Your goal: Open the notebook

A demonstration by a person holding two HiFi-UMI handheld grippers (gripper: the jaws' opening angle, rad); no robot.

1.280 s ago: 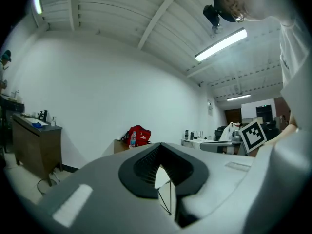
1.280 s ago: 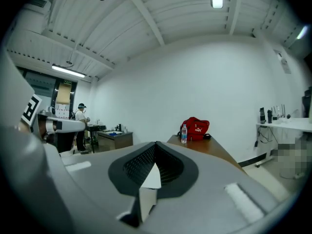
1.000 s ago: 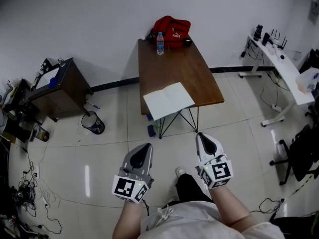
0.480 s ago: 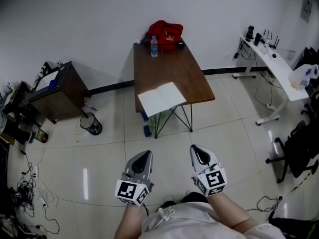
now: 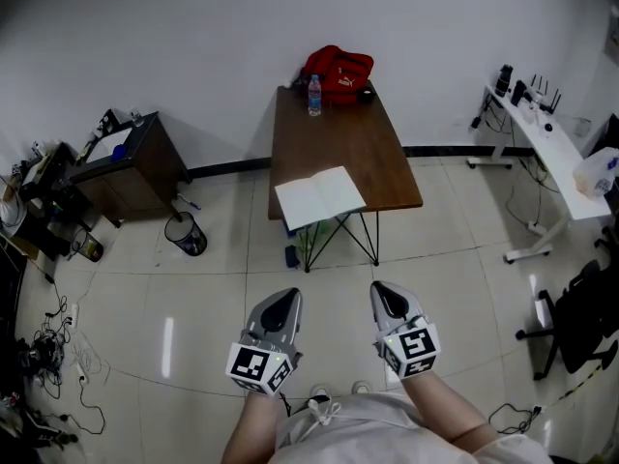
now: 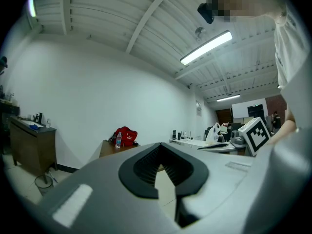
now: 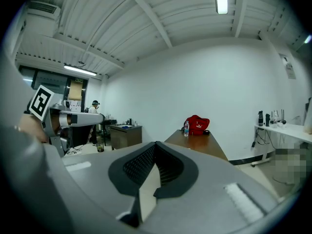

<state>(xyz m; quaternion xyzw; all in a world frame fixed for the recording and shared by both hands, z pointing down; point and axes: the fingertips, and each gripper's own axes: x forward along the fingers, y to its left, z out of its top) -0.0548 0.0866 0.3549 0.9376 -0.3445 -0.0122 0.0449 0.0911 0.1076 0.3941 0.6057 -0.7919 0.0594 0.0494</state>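
Observation:
The notebook (image 5: 320, 197) lies open, white pages up, on the near end of a brown table (image 5: 358, 153) in the head view. A red bag (image 5: 338, 68) and a water bottle (image 5: 313, 96) stand at the table's far end. Both grippers hang close to my body over the floor, well short of the table. The left gripper (image 5: 284, 298) and the right gripper (image 5: 385, 293) are shut and hold nothing. The left gripper view shows its jaws (image 6: 163, 167) together, with the bag (image 6: 126, 136) far off. The right gripper view shows its jaws (image 7: 153, 172) together, the bag (image 7: 197, 124) beyond.
A dark cabinet (image 5: 135, 167) and a black bin (image 5: 183, 235) stand left of the table. A white desk (image 5: 542, 153) and an office chair (image 5: 580, 307) are on the right. Cables (image 5: 48, 375) lie on the floor at far left. Tiled floor separates me from the table.
The head view has shifted a little as I moved. The right gripper has dropped slightly nearer my body. The notebook lies open as before.

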